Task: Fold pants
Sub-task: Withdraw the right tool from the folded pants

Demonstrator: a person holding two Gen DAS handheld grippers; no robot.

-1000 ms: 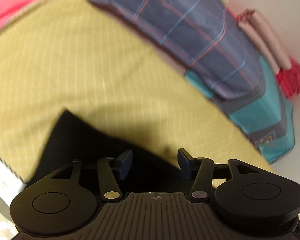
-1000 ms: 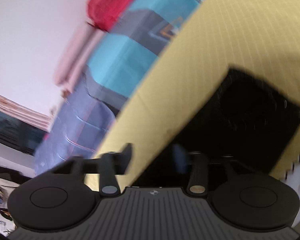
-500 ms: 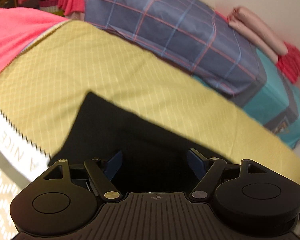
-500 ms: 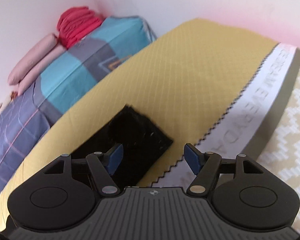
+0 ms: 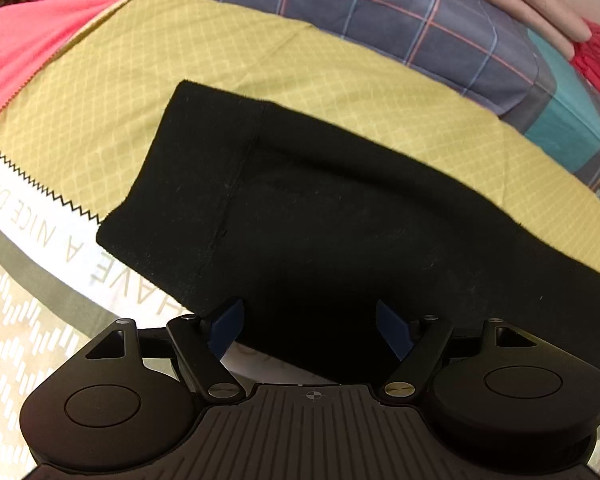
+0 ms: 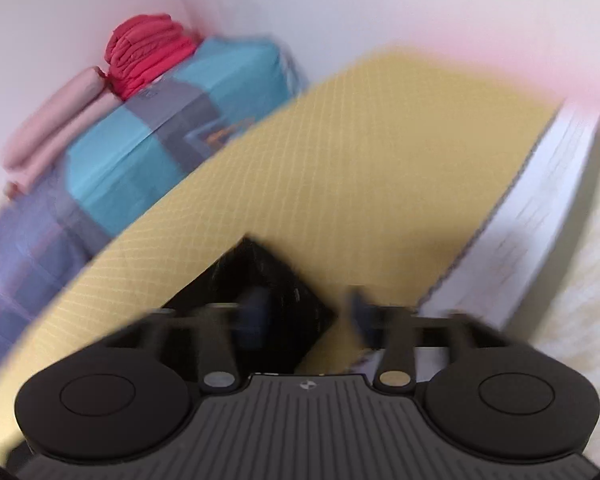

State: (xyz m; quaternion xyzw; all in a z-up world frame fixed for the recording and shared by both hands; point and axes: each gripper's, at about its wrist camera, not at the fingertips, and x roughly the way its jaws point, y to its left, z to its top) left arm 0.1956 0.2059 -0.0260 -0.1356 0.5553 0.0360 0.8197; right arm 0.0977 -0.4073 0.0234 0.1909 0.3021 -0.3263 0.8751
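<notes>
- We see the black pants [image 5: 320, 216], folded to a flat oblong, filling the centre of the left wrist view on the yellow quilt [image 5: 148, 92]; in the blurred right wrist view they show only as a dark corner [image 6: 256, 280] at lower centre.
- Both tools hold nothing: the left gripper [image 5: 310, 326] and the right gripper [image 6: 308, 312] have their fingers spread.
- We judge the cloth soft, light and limp; it should be pinched at a corner or hem edge.
- Open quilt lies toward the upper left; the zigzag border [image 5: 40, 184] and stacked bedding [image 5: 400, 12] limit room.
</notes>
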